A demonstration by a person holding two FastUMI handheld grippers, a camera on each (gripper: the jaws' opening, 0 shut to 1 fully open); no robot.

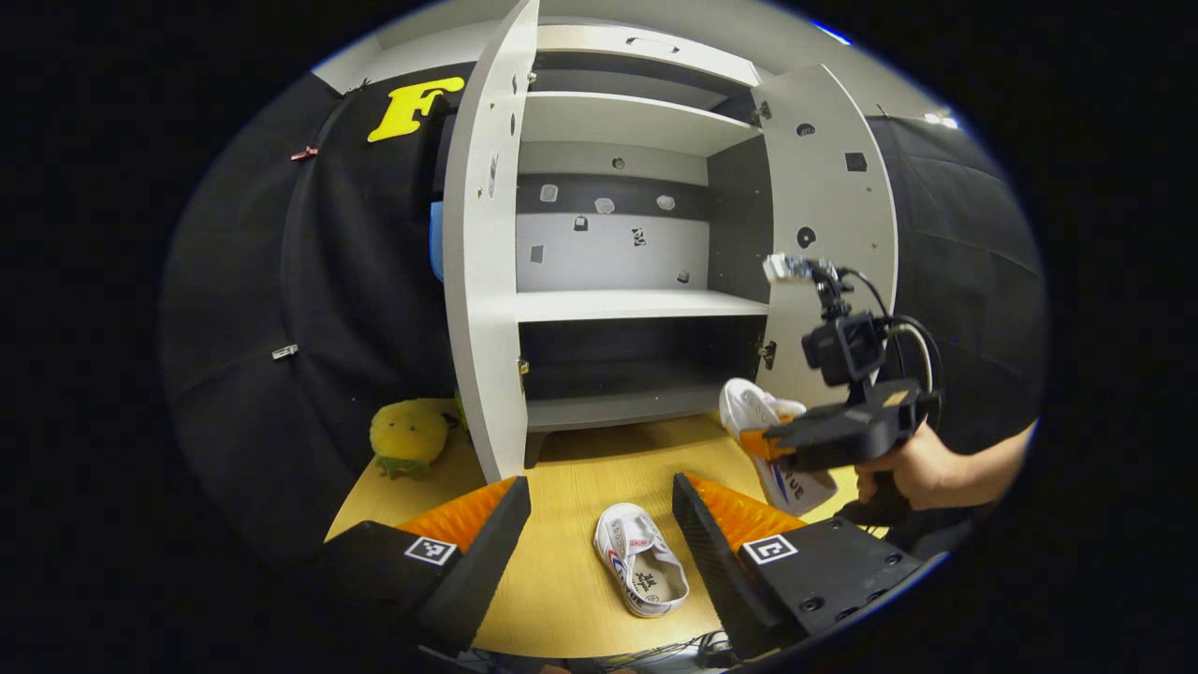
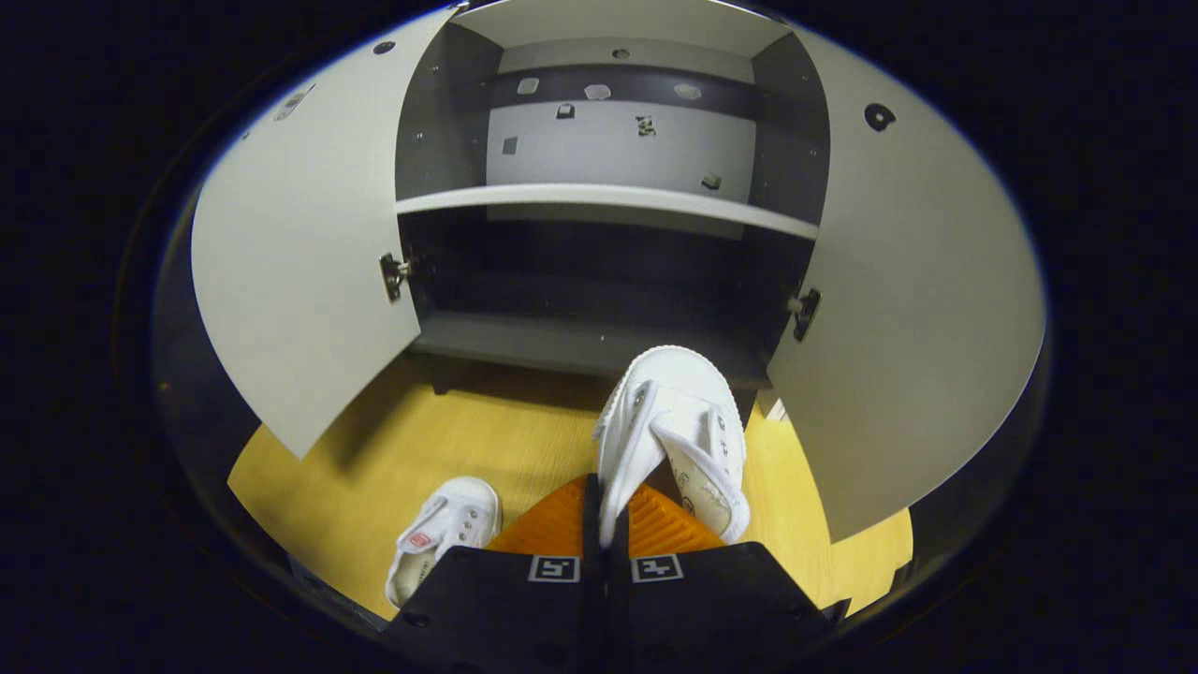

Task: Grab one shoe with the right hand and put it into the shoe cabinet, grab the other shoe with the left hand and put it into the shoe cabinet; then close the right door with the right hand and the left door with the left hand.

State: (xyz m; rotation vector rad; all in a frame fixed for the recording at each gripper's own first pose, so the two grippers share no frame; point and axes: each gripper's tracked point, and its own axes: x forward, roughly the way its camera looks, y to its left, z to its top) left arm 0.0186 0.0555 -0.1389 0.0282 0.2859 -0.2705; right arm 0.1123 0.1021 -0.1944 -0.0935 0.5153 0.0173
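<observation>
Shoes: 2, white canvas low sneakers with strap closures and rubber soles. One white canvas shoe is clamped by its collar between both fingers of the right tool, toe pointing toward the cabinet's bottom compartment, lifted off the bench; in the left gripper view this shoe hangs at the right tool, which a hand holds. The second white shoe lies flat on the bench near its front edge, between the spread fingers of the left tool, which is released and touches nothing; in the right gripper view this shoe has a small red tag on the strap. Printing on the insole and side is too small to read.

Cabinet: 1, pale grey shoe cabinet of flat board with dark inner walls. Doors: 2, both swung open, left door, right door. Shelves visible: 3.

Bench: light wood-grain top.

Other: 1 yellow plush toy at the bench's far left, beside the left door.
</observation>
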